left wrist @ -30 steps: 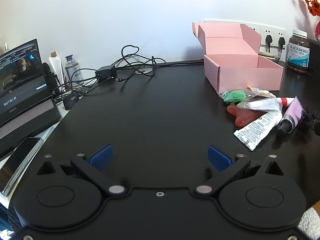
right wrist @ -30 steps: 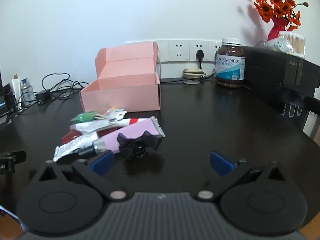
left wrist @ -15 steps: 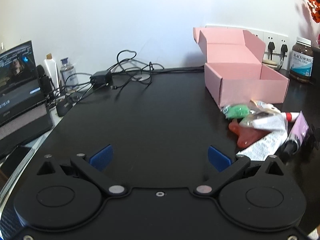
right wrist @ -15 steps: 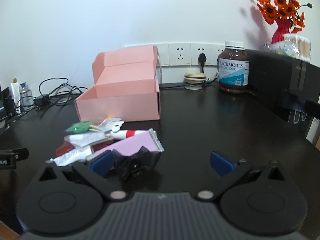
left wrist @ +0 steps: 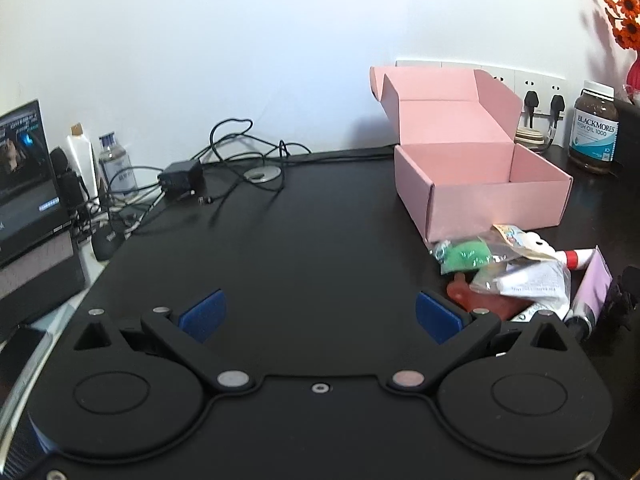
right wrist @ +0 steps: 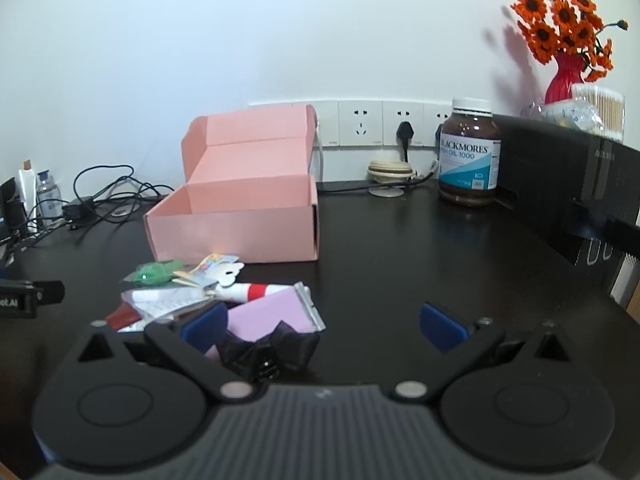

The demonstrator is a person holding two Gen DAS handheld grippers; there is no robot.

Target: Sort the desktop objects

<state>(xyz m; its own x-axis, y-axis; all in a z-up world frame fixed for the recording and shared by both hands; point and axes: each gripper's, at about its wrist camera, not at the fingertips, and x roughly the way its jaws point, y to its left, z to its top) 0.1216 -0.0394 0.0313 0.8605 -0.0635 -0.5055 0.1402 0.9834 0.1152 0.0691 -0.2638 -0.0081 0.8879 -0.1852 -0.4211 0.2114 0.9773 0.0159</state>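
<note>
While both the left gripper and the right gripper stood wide open and empty, the black bow lay against the purple tube before the pink box, so a grasp risked snagging both.

The left hand-held gripper is matte black plastic: two round housings with raised disc centres, two angled arms each pinned by a silver pivot, small silver screws at the arm tips, and one centre screw on the flat body. Each finger ends in a blue pad. The right hand-held gripper has the same black housings, silver pivots and blue pads, but its body between the housings is a grey ribbed panel. Triangular cut-outs sit above both housings on each tool.
</note>
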